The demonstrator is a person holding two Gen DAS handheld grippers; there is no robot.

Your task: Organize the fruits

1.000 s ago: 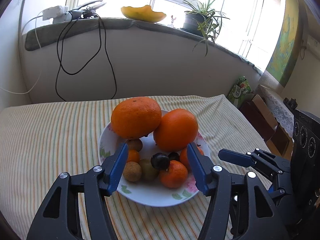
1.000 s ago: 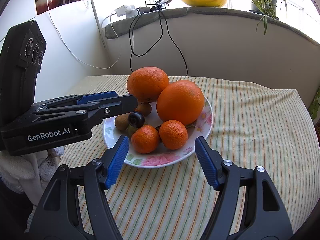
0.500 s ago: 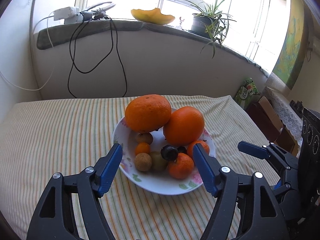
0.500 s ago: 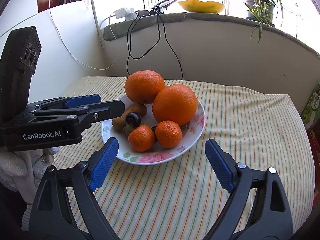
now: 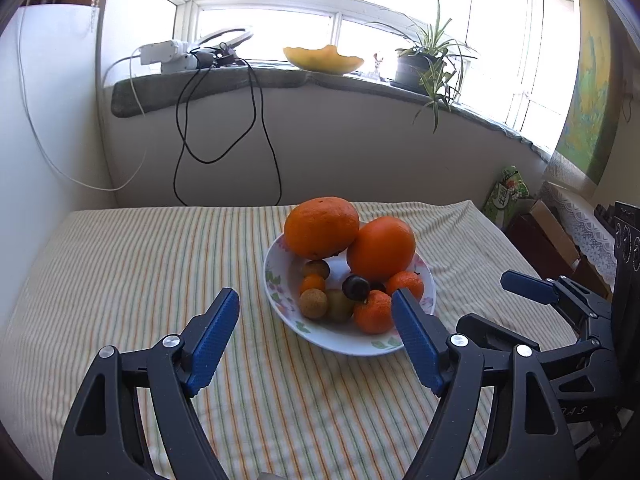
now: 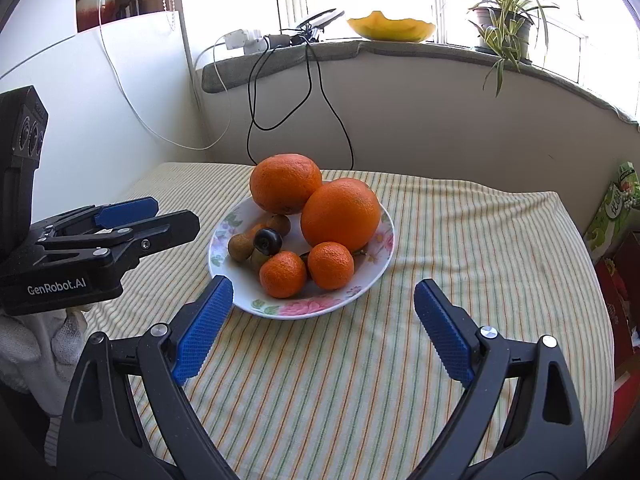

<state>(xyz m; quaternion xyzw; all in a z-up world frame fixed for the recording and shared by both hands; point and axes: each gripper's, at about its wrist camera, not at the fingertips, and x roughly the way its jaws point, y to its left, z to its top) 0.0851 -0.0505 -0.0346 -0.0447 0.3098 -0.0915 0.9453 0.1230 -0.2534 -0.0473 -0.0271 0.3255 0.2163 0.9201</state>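
Both grippers have drawn back from the plate (image 5: 280, 312) since a second ago, when the left gripper's fingers (image 5: 212, 336) flanked the small fruit; the whole plate now shows ahead of them. The left gripper (image 5: 316, 340) and the right gripper (image 6: 323, 330) are empty, their jaws wide and opening further, nothing between them but striped cloth.

The worktop (image 6: 460, 248), under a striped cloth, is bare on every side of the plate. Its far edge lies behind the plate, close under the wall below the window sill (image 6: 400, 50); its right edge falls away beyond the plate toward boxes on the floor. Its near edge is cut off by the frame.

The plate sits near the middle of the worktop. At its back, two large oranges (image 6: 340, 216) lean together, touching. Two mandarins (image 6: 331, 265) rest side by side at the plate's front in the right wrist view; in the left wrist view one is half hidden behind that gripper's right finger. A dark round fruit (image 6: 268, 240) rests on a cluster of small brownish fruits (image 6: 241, 247) at the plate's left; their kind is hard to make out, and some are hidden under the oranges.

A gloved hand (image 6: 48, 336) is partly visible beneath the left gripper, left of the plate.
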